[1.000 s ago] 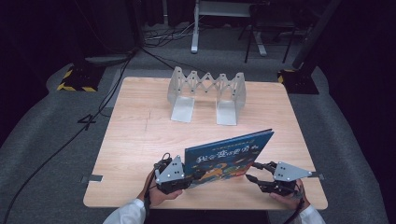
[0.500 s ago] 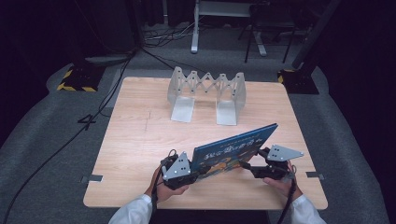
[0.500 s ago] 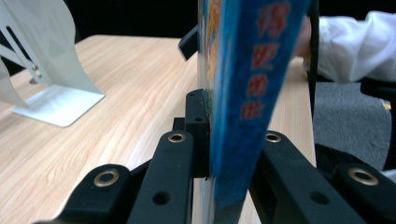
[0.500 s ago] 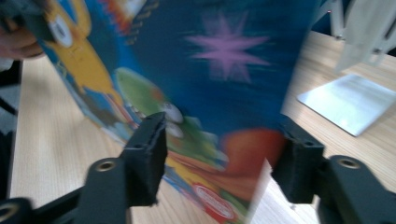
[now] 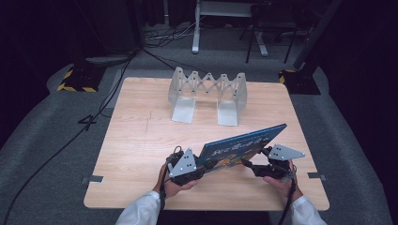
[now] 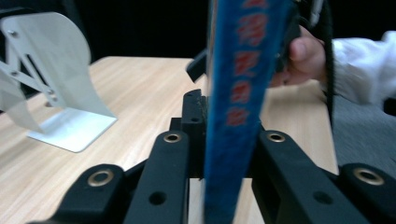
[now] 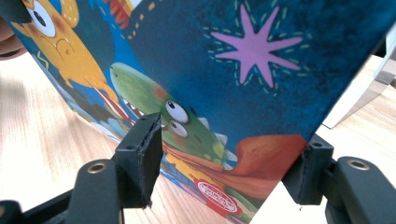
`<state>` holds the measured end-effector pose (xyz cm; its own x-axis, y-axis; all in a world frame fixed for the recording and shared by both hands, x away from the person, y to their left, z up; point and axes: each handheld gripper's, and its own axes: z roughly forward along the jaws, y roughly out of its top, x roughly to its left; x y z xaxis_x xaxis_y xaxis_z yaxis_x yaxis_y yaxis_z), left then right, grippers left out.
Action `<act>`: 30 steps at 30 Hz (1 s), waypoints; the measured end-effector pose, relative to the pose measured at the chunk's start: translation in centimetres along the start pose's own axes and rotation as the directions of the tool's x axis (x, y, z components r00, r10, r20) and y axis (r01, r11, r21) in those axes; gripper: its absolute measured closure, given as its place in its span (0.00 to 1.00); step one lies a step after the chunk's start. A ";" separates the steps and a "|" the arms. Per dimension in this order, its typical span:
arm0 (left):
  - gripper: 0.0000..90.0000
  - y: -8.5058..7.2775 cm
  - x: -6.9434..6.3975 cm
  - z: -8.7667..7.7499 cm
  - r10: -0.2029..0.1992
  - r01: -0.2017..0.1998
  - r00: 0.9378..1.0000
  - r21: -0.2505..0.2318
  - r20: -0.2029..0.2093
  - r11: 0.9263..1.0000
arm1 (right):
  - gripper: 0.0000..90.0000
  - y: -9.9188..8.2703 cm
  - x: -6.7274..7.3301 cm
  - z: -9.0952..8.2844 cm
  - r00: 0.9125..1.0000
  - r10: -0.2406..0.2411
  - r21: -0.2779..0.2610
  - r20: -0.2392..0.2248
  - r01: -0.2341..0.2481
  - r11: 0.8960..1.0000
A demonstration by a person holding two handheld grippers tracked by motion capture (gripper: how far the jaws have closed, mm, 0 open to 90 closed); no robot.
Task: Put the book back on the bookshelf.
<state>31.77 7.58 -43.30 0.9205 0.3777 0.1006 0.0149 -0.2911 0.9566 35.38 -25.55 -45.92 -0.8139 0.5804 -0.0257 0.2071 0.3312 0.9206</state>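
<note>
1. A blue picture book [image 5: 241, 146] is held off the table [image 5: 141, 140] near its near edge, tilted, its right end higher than its left.
2. The left gripper [image 5: 187, 165] is clenched on the book's left end; in the left gripper view the blue spine [image 6: 238, 93] stands pinched between the black jaws.
3. The right gripper [image 5: 272, 164] sits at the book's right end. Its jaws have just been opening and stand spread, one in front of the cover and one behind it, not pressing on it.
4. The cover [image 7: 224, 84] shows cartoon monsters and a purple star. Light lettering runs along it and red characters run down the spine; all are too blurred to read.
5. A grey folding bookstand [image 5: 209, 96] stands at the table's far side, well apart from the book.
</note>
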 end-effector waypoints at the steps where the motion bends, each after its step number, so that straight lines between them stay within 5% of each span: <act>1: 0.88 0.0 0.1 0.1 -0.003 0.003 1.000 -0.007 0.006 1.000 | 0.42 0.0 0.0 0.1 1.000 -0.001 0.002 0.000 0.001 1.000; 6: 0.86 -0.1 0.2 0.5 0.010 -0.010 0.999 -0.008 -0.031 1.000 | 0.43 0.0 0.1 0.3 1.000 -0.003 0.005 0.021 0.003 1.000; 9: 0.90 0.2 -0.3 0.6 0.018 -0.018 1.000 0.002 -0.016 1.000 | 0.49 -0.5 -0.4 -0.1 0.999 0.018 0.015 0.033 -0.019 1.000; 13: 0.92 0.4 -0.1 0.7 0.013 -0.012 0.999 0.012 -0.038 1.000 | 0.41 -1.8 -0.7 -1.0 0.997 0.028 0.070 0.067 -0.032 0.997; 21: 0.92 1.1 0.3 0.8 0.030 -0.028 0.995 0.023 -0.096 0.999 | 0.32 -4.6 -2.3 -1.4 0.992 0.075 0.220 0.099 -0.095 0.971; 25: 0.92 1.3 0.6 0.8 0.030 -0.027 0.993 0.028 -0.114 0.999 | 0.29 -4.8 -2.6 -1.2 0.989 0.095 0.241 0.117 -0.121 0.963; 30: 0.92 1.6 1.4 0.4 0.035 -0.029 0.988 0.043 -0.150 0.999 | 0.22 -5.1 -2.3 -0.3 0.985 0.062 0.316 0.162 -0.112 0.942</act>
<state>33.28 7.27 -41.79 0.8514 0.4949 0.1738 0.0052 -0.3392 0.9407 36.07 -28.77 -50.42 -0.7004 0.7130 -0.0314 0.4576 0.4824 0.7469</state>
